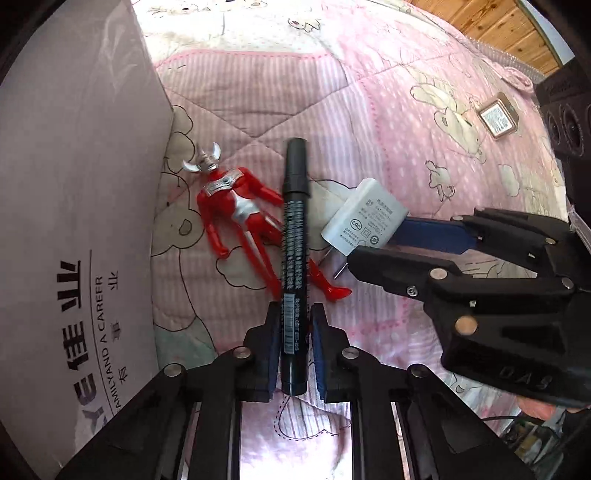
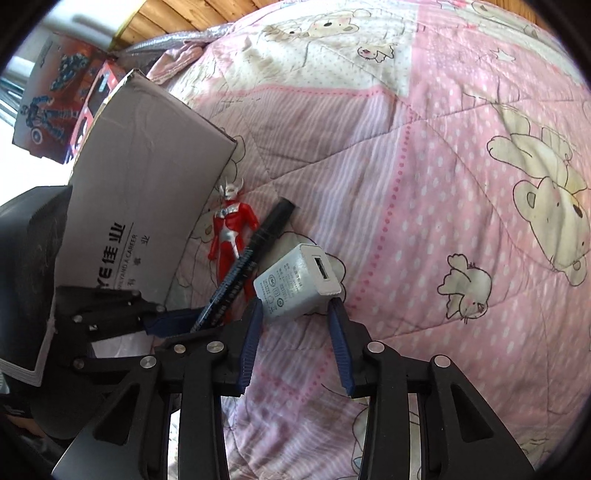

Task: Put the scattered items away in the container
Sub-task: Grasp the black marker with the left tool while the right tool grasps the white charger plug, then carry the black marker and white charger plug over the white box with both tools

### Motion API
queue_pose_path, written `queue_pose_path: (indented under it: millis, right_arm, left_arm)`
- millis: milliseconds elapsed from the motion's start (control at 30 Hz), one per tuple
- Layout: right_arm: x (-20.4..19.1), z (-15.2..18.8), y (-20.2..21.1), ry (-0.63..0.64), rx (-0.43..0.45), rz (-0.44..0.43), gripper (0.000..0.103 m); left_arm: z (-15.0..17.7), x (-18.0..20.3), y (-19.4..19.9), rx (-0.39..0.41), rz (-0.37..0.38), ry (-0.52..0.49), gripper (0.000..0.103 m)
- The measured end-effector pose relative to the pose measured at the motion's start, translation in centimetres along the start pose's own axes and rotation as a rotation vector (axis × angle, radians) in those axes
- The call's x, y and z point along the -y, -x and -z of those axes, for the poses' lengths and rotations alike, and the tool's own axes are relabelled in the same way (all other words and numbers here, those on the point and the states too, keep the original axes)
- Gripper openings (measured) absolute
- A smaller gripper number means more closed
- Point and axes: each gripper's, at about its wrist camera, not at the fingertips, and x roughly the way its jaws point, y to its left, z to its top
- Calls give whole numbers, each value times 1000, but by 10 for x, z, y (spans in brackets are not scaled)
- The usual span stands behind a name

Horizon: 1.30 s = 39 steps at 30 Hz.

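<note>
My left gripper (image 1: 294,310) is shut on a black marker pen (image 1: 293,229), holding its lower end while the cap points away over the quilt. Under the pen lies a red and silver toy figure (image 1: 236,210) on its back, close to the tall grey cardboard box (image 1: 74,184). My right gripper (image 2: 296,304) comes in from the right, its blue pads pressed on both sides of a white USB charger (image 2: 295,282). The charger's prongs (image 1: 338,269) stick out below. The figure (image 2: 231,236), pen (image 2: 258,240), box (image 2: 147,166) and left gripper (image 2: 184,325) also show in the right wrist view.
Everything lies on a pink quilted bedspread with bear prints (image 2: 443,184). A small gold-rimmed square item (image 1: 498,116) rests far right on it. A black speaker (image 1: 565,122) stands at the bed's right edge. A printed toy carton (image 2: 55,99) and wooden floor (image 2: 177,14) lie beyond the box.
</note>
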Motion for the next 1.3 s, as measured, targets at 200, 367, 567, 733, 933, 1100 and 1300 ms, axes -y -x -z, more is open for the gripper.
queue_pose_path:
  millis: [200,367,567,733,933,1100,1300]
  right_arm:
    - [-7,-14,-10,-12,15,33,47]
    - [12,-14,1,-134,19,27,37]
    - [24,-2,29,-178,50,57,36]
    - [25,17,40,-222,63,72,36]
    - [14,36,49,-241,70,82,36]
    - [2,37,33,-245,47,105,36]
    - [7,51,27,-255,31,111,36]
  left_arm:
    - [4,-8,-2,-11,12,28,14]
    - [4,-13,0,-2,18,42,14]
    - [17,-24,18,22,54,53,14]
    - [29,-27,31,33,75,45,14]
    - [47,-37,45,46,83,41,14]
    - [50,-43,23,25,51,51,18]
    - [49,-40,16,82,5,13,17]
